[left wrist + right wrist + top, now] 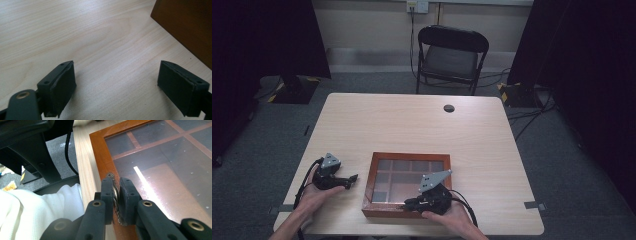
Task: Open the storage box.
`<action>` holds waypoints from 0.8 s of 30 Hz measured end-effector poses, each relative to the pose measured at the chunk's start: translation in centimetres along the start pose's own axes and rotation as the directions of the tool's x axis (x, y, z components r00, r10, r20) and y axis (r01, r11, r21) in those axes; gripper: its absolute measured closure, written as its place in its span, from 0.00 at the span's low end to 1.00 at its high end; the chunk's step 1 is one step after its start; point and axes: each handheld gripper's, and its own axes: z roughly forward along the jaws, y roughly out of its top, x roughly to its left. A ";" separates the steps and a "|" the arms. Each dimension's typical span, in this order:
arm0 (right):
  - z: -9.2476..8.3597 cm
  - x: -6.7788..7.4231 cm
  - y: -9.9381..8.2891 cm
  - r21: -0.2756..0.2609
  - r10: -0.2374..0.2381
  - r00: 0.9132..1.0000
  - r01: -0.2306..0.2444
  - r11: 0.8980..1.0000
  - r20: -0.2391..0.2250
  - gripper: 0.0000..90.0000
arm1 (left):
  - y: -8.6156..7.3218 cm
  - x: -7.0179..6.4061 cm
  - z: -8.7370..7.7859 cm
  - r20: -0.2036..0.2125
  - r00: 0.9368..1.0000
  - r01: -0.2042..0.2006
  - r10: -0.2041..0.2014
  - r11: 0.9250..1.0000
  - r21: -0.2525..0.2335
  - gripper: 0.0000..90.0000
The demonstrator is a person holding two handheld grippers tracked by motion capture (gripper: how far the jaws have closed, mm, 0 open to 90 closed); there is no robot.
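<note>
A flat brown wooden box (pixel 409 155) with a glass lid over several compartments lies near the table's front edge. My right gripper (pixel 410 203) sits at the box's front rim. In the right gripper view that gripper (pixel 116 192) is shut on a small brass latch (pixel 110 174) standing on the lid's wooden frame (pixel 100 150). My left gripper (pixel 352 180) rests on the table just left of the box, pointing toward it. In the left gripper view it (pixel 116 85) stands open over bare wood, and the box's side (pixel 185 22) shows at the upper right.
The light wooden table (pixel 412 120) has a round cable hole (pixel 449 108) near its far edge. A black folding chair (pixel 452 55) stands behind it. Dark curtains hang at both sides. A white sleeve (pixel 37 207) lies beside the right gripper.
</note>
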 end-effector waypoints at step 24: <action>-1.4 -0.1 0.7 -0.031 0.010 1.000 -0.010 0.999 -0.013 0.92 | 0.1 -0.2 -0.9 0.060 0.998 0.022 -0.022 1.000 -0.010 0.18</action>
